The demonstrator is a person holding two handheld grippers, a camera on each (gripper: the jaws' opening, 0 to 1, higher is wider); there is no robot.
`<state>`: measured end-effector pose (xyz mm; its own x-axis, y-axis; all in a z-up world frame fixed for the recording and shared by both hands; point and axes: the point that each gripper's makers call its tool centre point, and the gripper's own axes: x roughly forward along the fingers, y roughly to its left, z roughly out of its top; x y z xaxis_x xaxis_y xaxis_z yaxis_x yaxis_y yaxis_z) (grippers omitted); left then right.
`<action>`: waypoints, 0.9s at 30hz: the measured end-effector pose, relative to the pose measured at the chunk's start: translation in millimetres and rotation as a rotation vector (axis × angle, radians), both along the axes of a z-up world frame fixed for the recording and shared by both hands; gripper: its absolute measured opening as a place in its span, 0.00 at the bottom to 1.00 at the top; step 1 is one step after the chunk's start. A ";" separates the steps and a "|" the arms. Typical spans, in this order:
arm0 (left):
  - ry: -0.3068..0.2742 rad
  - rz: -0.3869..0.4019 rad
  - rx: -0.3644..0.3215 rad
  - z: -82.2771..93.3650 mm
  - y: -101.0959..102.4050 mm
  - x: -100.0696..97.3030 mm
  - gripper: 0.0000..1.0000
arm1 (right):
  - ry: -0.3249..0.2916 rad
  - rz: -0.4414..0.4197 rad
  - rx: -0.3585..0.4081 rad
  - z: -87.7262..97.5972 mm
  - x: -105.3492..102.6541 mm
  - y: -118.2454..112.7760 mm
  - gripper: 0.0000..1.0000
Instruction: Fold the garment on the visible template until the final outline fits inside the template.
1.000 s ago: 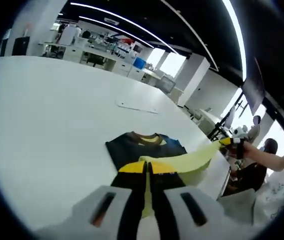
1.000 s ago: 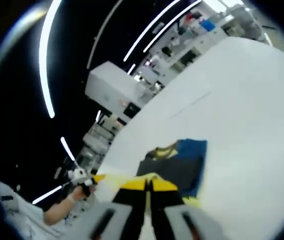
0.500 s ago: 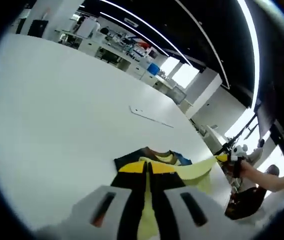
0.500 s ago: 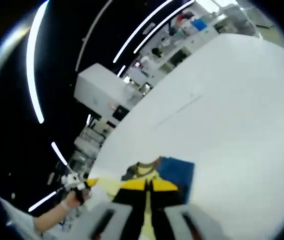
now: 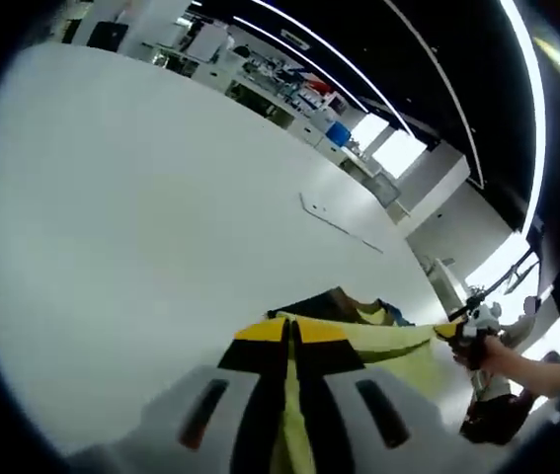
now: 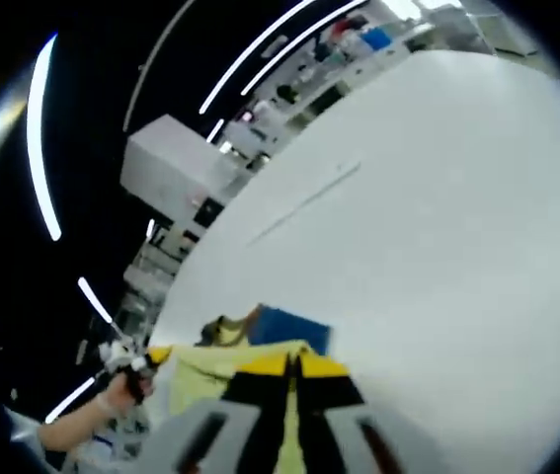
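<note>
Left gripper view: the left gripper (image 5: 292, 331) is clamped on the yellow hem of the garment (image 5: 378, 331), now carried further over the dark part, so the fold is almost closed. The lifted edge runs across toward the right gripper (image 5: 454, 331).

Right gripper view: the right gripper (image 6: 294, 363) is also clamped on the hem; the garment (image 6: 222, 363) lies on the white counter (image 6: 438, 237), collar pointing away.

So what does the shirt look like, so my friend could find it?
Find the big white table. Near its edge, between the left gripper and right gripper, lies the garment: pale yellow cloth with a dark and blue part, the only colourful thing there.
</note>
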<state>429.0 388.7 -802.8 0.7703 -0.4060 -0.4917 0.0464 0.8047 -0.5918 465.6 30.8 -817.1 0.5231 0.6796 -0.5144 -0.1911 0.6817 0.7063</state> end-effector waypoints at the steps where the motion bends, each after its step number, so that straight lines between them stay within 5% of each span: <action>1: 0.000 0.003 0.002 -3.2 -0.2 0.9 0.00 | 0.004 -0.008 -0.003 -2.8 0.8 0.3 0.00; 13: -0.009 -0.027 0.043 -12.6 0.0 5.3 0.00 | 0.019 -0.006 0.023 -10.0 6.4 1.2 0.00; 18: -0.067 -0.085 0.098 -4.1 -3.7 4.0 0.00 | -0.056 0.029 0.021 1.1 4.3 4.4 0.00; 24: -0.140 -0.145 0.125 7.4 -7.1 5.3 0.16 | -0.154 0.105 -0.032 11.6 -3.3 8.1 0.22; 27: -0.179 -0.196 0.137 13.3 -13.3 4.0 0.33 | -0.187 0.133 -0.052 14.7 -7.8 8.8 0.40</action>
